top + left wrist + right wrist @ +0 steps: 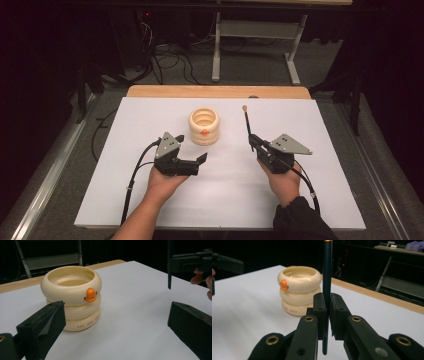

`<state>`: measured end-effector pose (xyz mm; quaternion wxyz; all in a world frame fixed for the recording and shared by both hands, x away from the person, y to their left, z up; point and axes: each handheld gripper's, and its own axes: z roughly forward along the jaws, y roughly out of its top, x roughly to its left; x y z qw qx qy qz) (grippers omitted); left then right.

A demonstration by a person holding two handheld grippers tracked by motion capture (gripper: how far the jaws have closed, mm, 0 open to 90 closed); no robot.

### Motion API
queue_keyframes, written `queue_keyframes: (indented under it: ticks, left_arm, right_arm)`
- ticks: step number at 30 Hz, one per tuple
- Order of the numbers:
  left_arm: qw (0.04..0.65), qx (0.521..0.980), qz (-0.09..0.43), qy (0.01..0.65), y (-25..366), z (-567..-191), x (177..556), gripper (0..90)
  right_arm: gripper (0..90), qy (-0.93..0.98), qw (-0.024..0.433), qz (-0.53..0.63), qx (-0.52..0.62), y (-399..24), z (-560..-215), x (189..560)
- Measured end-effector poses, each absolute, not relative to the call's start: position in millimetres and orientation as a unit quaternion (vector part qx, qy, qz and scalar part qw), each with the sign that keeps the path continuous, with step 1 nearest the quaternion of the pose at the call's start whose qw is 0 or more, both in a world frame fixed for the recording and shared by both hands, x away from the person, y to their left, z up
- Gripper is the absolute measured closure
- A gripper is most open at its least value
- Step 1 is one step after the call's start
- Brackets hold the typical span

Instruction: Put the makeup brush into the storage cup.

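Note:
A cream cup [204,126] shaped like three stacked rings, with an orange beak on its front, stands on the white board [150,190]. My left gripper [192,147] is open just in front and to the left of it. In the left gripper view the cup [72,297] stands a little past the left jaw and the gripper [116,315] holds nothing. My right gripper [252,141] is shut on a dark thin pen [247,122] that points away from me, to the right of the cup. The right gripper view has the pen [327,277] upright between the closed jaws [327,302], the cup [299,290] behind.
The white board lies on a wooden table [220,91] whose far edge shows. Beyond it are a grey desk frame [255,35] and cables [170,62] on the dark floor. Bare white surface surrounds the cup.

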<state>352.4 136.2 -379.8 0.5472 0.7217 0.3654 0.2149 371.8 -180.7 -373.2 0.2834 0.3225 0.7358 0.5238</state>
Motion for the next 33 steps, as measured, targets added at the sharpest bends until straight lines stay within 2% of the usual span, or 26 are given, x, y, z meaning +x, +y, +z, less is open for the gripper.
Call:
queue_keyframes:
  ticks: [12,33]
  left_arm:
    - [0.55,0.722,0.217,0.36,136,-378,349,2.2]
    - [0.557,0.72,0.207,0.358,134,-376,346,2.2]
  right_arm:
    - [86.5,0.75,0.259,0.512,0.329,-178,-391,367]
    - [86.5,0.753,0.252,0.517,0.32,-171,-395,363]
